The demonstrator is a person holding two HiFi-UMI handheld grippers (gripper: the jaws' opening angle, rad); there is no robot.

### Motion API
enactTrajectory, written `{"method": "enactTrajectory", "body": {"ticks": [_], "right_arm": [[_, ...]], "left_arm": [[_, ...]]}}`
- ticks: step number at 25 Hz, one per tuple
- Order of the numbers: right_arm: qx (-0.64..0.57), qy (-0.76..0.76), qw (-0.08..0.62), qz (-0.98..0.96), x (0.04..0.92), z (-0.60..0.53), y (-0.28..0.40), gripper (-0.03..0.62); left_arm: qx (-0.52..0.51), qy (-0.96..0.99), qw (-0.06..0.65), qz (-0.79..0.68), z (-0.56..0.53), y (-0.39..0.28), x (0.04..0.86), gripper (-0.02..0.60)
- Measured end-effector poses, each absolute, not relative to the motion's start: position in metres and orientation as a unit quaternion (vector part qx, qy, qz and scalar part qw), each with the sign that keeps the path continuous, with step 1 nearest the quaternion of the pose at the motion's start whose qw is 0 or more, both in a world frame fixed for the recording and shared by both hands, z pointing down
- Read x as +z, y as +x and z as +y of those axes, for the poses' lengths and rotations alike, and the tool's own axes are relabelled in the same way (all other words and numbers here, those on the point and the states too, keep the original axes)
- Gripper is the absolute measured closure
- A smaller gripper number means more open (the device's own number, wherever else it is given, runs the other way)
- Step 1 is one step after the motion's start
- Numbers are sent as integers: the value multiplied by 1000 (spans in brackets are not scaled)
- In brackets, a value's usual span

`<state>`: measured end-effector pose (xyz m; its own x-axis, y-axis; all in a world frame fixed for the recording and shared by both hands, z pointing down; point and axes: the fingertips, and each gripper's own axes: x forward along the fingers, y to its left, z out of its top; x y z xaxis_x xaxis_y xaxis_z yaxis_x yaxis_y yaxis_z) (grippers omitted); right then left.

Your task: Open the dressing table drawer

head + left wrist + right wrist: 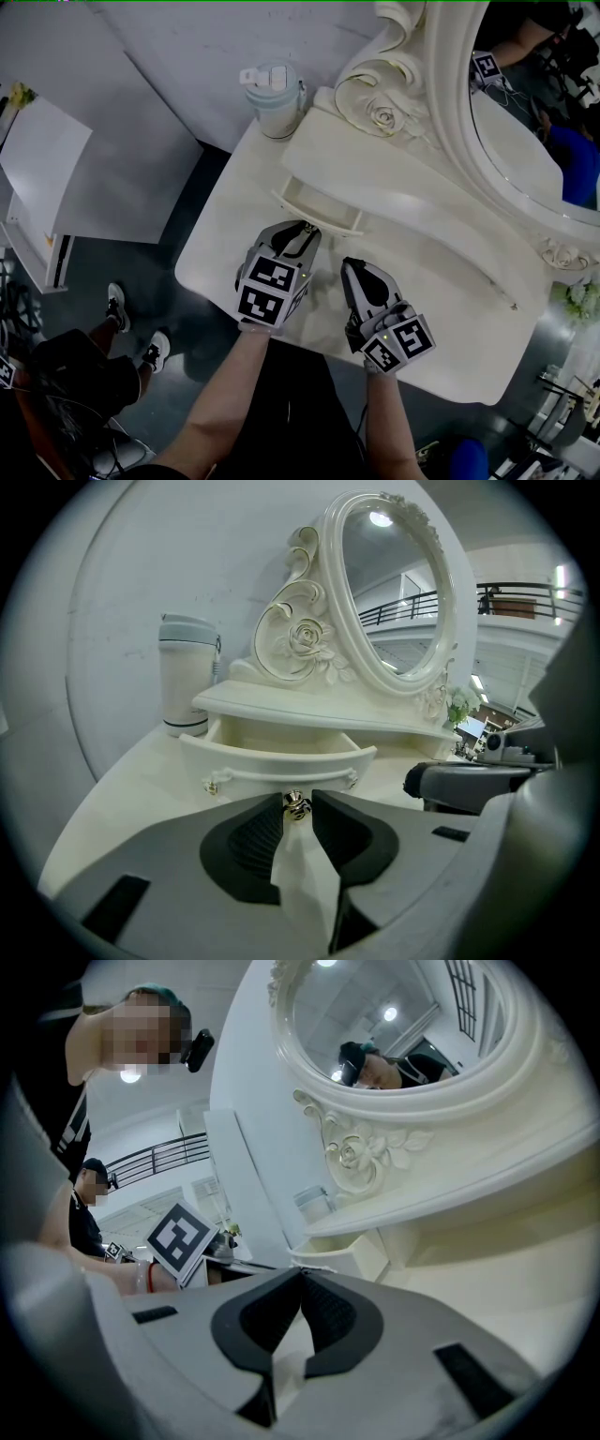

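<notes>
The dressing table's small cream drawer [319,208] stands pulled out from under the shelf, its inside showing in the left gripper view [281,752]. My left gripper [305,232] is at the drawer's front, its tips closed on the little metal knob [296,805] at the middle. My right gripper [350,267] rests over the tabletop just right of the left one, beside the drawer. Its jaws [300,1274] meet at the tips with nothing between them. It shows at the right of the left gripper view [450,782].
A pale green lidded tumbler [275,98] stands on the tabletop [220,253] left of the drawer. The carved oval mirror [525,122] rises behind the shelf. A white cabinet [56,178] and a seated person's shoes [117,305] are left of the table.
</notes>
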<state>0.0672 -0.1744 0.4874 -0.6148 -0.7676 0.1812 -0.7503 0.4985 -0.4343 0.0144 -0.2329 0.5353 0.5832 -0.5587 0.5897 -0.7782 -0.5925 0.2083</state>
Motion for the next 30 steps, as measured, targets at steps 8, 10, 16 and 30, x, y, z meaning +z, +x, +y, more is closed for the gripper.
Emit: {"method": "enactTrajectory", "body": {"ticks": [8,10,16,30], "right_arm": [[-243,-435,18,867,486,-173,66,589],[-243,-435,18,867,486,-173,65,589],[-245,-432,19,868,487,-173,64,589],[-248,-429,18,869,489,-172,62,589]], "left_arm": [[238,859,233,-390,-228,12,534,480],[238,859,233,-389,-228,12,534,480],[238,858,236,-389,-225,11,534,480],[236,857,240,-390,-219,9,534,480]]}}
